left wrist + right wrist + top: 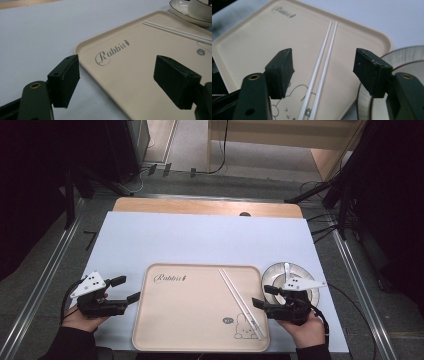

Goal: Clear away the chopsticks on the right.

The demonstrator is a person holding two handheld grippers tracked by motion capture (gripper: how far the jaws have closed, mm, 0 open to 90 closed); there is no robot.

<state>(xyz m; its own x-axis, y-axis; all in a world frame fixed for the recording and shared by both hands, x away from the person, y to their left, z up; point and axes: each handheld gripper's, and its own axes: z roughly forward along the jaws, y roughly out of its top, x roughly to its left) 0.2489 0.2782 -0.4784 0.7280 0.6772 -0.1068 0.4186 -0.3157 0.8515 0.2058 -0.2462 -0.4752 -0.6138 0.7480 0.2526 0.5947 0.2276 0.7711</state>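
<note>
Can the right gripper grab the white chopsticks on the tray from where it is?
Probably yes. The right gripper is open, and the white chopsticks lie loose on the tray, running right between its jaws. Nothing lies on top of them; the plate sits off to one side.

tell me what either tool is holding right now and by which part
Nothing is held. The left tool is open beside the beige plastic tray; the right tool is open above the white chopsticks.

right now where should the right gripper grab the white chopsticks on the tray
Grip the chopsticks near their middle, both at once, coming straight down from above. They lie flat, side by side on the tray, so jaws set across them can pinch the pair. The right gripper is open and already straddles them.
</note>
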